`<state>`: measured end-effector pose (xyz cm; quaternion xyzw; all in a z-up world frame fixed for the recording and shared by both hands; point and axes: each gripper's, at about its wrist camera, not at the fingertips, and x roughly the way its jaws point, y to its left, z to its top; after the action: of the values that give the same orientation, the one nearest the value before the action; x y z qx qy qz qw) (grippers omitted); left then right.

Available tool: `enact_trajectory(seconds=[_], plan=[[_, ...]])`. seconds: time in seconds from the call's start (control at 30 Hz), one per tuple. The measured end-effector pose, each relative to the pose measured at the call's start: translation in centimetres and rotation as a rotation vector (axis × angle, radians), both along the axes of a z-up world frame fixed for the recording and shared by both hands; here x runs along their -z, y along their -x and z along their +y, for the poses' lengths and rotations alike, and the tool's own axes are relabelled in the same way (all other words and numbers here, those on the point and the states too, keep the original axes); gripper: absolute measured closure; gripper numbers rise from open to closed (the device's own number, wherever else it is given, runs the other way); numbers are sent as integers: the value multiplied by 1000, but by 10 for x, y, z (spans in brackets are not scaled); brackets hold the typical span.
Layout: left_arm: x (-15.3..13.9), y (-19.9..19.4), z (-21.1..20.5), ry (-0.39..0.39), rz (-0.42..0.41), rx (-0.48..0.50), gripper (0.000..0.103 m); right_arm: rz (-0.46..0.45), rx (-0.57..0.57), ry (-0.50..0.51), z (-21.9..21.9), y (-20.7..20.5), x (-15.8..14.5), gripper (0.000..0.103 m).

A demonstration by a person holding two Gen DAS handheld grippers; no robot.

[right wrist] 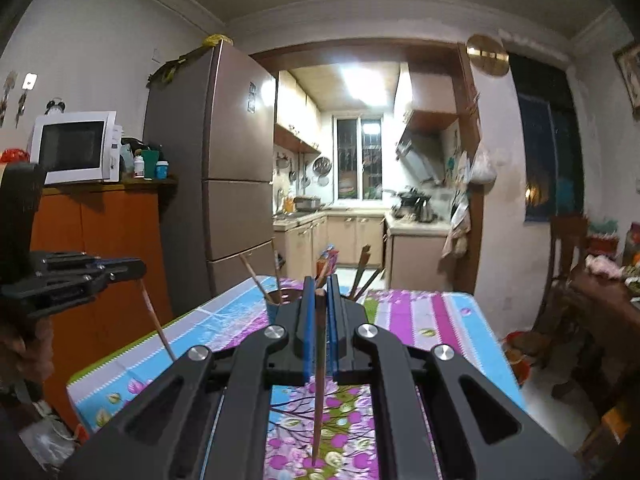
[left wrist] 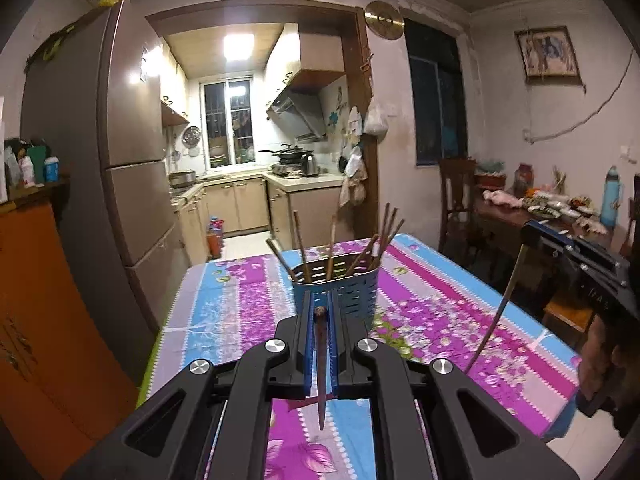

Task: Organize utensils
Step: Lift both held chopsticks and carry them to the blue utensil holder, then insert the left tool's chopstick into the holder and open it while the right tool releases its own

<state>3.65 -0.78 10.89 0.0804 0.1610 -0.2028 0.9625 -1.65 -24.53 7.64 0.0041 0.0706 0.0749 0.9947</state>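
Observation:
A blue perforated utensil holder [left wrist: 348, 284] stands on the floral tablecloth [left wrist: 240, 300] with several brown chopsticks [left wrist: 384, 232] sticking out of it. Just in front of it, my left gripper [left wrist: 320, 306] is shut on a dark chopstick [left wrist: 321, 364] that hangs tip down above the cloth. At the right edge, my right gripper [left wrist: 530, 232] holds a paler chopstick [left wrist: 500, 312] slanting downward. In the right wrist view, my right gripper [right wrist: 319, 290] is shut on its chopstick [right wrist: 318, 380], and the holder [right wrist: 274, 308] is mostly hidden behind it. The left gripper [right wrist: 140, 268] with its chopstick [right wrist: 158, 324] shows at the left.
A tall brown fridge [left wrist: 132, 160] and an orange cabinet [left wrist: 40, 320] stand left of the table, with a microwave [right wrist: 74, 146] on the cabinet. A wooden chair [left wrist: 456, 196] and a second table [left wrist: 504, 220] crowded with dishes are to the right. A kitchen doorway lies beyond.

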Motion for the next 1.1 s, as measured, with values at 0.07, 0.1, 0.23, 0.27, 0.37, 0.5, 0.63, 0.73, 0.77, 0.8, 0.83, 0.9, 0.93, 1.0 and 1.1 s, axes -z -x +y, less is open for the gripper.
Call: enact_trajectory(seconds=[0.07, 0.1, 0.23, 0.27, 0.37, 0.5, 0.63, 0.73, 0.77, 0.8, 0.83, 0.9, 0.93, 1.0, 1.1], plan=[[-1, -5, -4, -6, 5, -24, 95, 28, -7, -7, 2, -8, -1, 98], [-2, -7, -5, -7, 3, -33, 95, 38, -9, -11, 3, -12, -2, 98], [-2, -15, -16, -54, -32, -117, 95, 70, -18, -30, 6, -25, -4, 98], [-2, -18, -16, -49, -23, -121, 95, 73, -20, -33, 7, -26, -4, 98], [0, -25, -19, -74, -36, -161, 95, 92, -31, -51, 9, -32, -3, 98], [8, -31, -20, -99, -35, -184, 95, 110, -46, -45, 14, -38, 0, 98], [12, -35, -20, -127, -52, -212, 95, 114, -56, -32, 21, -40, -1, 98], [12, -38, -20, -137, -58, -225, 95, 113, -57, -30, 22, -41, -2, 98], [13, -39, -20, -138, -58, -228, 95, 113, -58, -30, 20, -42, -2, 98], [13, -39, -19, -139, -58, -231, 95, 113, -59, -28, 21, -43, -3, 98], [14, -40, -19, -140, -59, -233, 95, 113, -61, -27, 22, -43, -3, 98], [14, -39, -19, -145, -63, -236, 95, 113, -64, -23, 23, -44, -3, 98], [15, -40, -19, -148, -63, -236, 95, 113, -65, -20, 24, -44, -3, 98], [15, -39, -20, -149, -66, -238, 95, 113, -66, -16, 24, -45, -4, 98], [12, -42, -20, -136, -51, -217, 95, 95, -61, -1, 24, -47, -10, 98]])
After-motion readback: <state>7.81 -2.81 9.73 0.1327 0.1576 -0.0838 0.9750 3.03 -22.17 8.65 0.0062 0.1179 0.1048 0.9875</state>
